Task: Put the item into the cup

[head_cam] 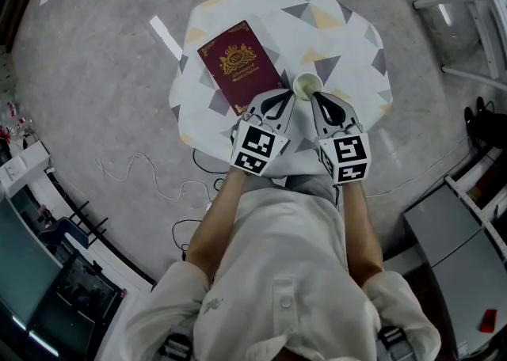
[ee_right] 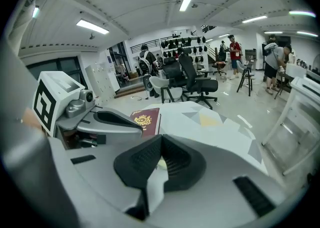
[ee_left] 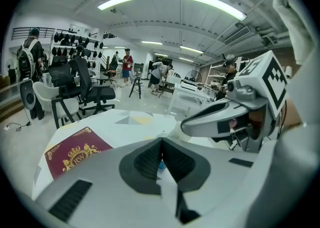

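**A:** What does the left claw [ee_left: 161, 143] have?

**B:** Its jaws are pressed together on a small blue item [ee_left: 160, 165], which sits in the slit between the pads, just behind the tips.

**A:** And the cup [head_cam: 307, 85]?

**B:** It stands upright on the patterned table [head_cam: 348, 27], just ahead of the left claw's tips and slightly to their right. The right claw [ee_right: 161, 141] is near its other side, jaws closed together.

**A:** Anything else?

**B:** A maroon booklet [head_cam: 240, 65] lies flat ahead-left of the left claw, apart from the cup.
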Available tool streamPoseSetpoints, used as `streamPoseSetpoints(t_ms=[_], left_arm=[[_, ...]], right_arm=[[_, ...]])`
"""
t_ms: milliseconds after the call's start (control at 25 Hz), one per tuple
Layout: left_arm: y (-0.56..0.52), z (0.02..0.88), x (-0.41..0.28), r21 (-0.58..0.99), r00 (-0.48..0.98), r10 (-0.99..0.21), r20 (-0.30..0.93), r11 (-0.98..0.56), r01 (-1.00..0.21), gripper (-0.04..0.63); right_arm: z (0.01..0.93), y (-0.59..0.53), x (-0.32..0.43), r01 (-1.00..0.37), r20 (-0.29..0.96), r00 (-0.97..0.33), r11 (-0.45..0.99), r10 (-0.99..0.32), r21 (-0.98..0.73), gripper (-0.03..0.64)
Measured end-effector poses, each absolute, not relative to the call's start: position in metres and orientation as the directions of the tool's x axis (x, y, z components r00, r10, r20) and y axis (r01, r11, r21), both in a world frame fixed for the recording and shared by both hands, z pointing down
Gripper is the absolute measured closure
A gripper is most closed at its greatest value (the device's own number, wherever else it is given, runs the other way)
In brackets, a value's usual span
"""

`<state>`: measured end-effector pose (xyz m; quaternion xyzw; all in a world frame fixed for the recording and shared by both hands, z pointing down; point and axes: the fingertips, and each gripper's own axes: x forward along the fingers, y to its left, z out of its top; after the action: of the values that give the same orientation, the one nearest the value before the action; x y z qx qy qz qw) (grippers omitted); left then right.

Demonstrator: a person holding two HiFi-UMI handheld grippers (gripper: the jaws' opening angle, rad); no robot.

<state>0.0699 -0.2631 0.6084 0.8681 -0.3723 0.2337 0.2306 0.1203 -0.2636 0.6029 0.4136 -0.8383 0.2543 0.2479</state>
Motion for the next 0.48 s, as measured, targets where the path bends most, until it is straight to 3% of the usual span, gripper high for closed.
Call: streamPoseSetpoints(t_ms=[480], left_arm=[[-0.272,0.618,0.067,0.23,0.596,-0.551,0.585,-0.592,-0.773,0.581]], right_arm=[[0.63,-0.269,0.115,-0.821,0.664,-0.526,0.52,-0.532,-0.234,0.611]])
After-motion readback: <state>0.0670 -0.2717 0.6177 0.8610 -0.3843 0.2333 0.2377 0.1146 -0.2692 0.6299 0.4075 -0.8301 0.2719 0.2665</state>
